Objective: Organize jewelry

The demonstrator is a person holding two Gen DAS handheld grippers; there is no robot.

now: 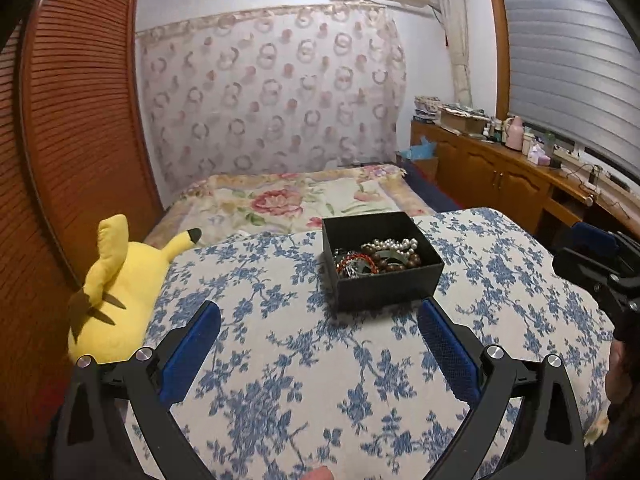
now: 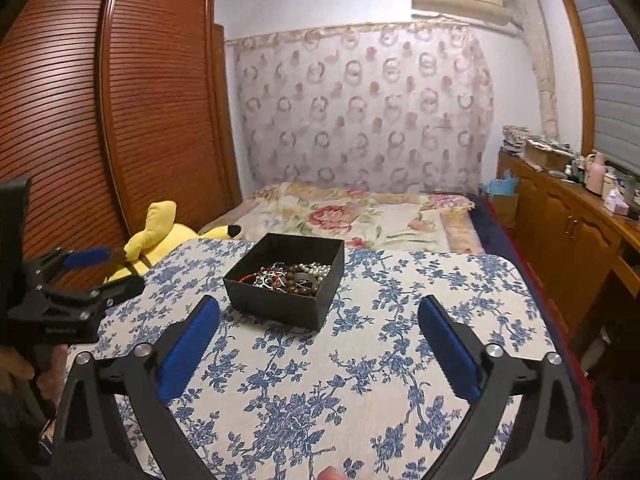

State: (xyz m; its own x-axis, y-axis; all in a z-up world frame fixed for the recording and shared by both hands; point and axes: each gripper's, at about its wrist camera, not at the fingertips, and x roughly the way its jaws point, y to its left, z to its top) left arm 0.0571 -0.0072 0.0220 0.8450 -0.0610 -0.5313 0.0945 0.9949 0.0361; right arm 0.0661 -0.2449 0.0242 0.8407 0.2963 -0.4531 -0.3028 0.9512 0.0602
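Observation:
A black open box (image 1: 384, 284) stands on a table with a blue floral cloth (image 1: 280, 360). It holds a tangle of jewelry (image 1: 376, 258): white pearls, brown beads, a red string and silver pieces. My left gripper (image 1: 319, 312) is open and empty, just short of the box. In the right wrist view the box (image 2: 280, 300) and its jewelry (image 2: 292, 276) lie ahead and left of my right gripper (image 2: 319, 312), which is open and empty. The left gripper also shows at that view's left edge (image 2: 80, 280). The right gripper shows at the left wrist view's right edge (image 1: 600, 264).
A yellow plush toy (image 1: 116, 296) lies at the table's left edge beside a slatted wooden wardrobe (image 1: 72, 140). A bed with a floral blanket (image 1: 296, 200) is behind the table. A cluttered wooden counter (image 1: 520, 160) runs along the right.

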